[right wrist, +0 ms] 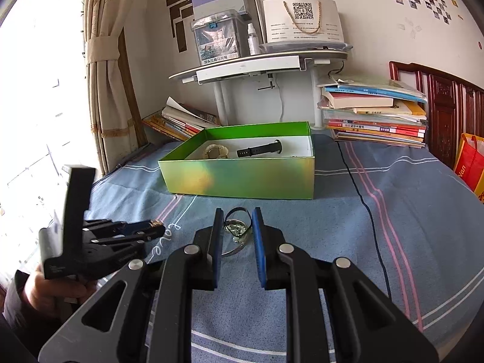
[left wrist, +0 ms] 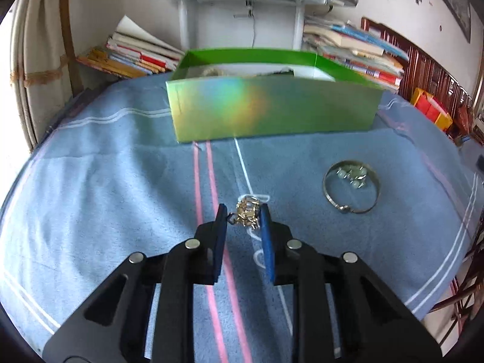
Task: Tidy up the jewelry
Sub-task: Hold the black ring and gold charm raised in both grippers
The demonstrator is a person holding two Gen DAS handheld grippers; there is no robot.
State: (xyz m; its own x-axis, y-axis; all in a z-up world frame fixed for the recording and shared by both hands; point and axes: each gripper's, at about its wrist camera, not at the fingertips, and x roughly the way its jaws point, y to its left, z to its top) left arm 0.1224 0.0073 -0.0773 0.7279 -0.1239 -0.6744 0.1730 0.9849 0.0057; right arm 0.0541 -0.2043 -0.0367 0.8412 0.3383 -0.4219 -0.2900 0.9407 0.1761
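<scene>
A green open box (left wrist: pixel 272 109) stands on the blue bedspread; in the right wrist view the box (right wrist: pixel 242 178) holds a black watch (right wrist: pixel 260 149) and a pale bracelet (right wrist: pixel 216 151). My left gripper (left wrist: pixel 244 216) is shut on a small gold chain piece (left wrist: pixel 248 214) just above the cloth; it also shows in the right wrist view (right wrist: pixel 157 227) at the left. A silver bangle (left wrist: pixel 351 186) with green bead earrings (left wrist: pixel 354 177) inside lies to its right. My right gripper (right wrist: pixel 238 227) is open, its jaws on either side of the bangle (right wrist: pixel 239 233).
Stacks of books (right wrist: pixel 375 115) and a white shelf stand (right wrist: pixel 257 66) are behind the box. A curtain (right wrist: pixel 106 75) hangs at the left. A black cable (right wrist: pixel 366 208) runs across the bedspread on the right. An orange bag (right wrist: pixel 472 163) sits at the far right.
</scene>
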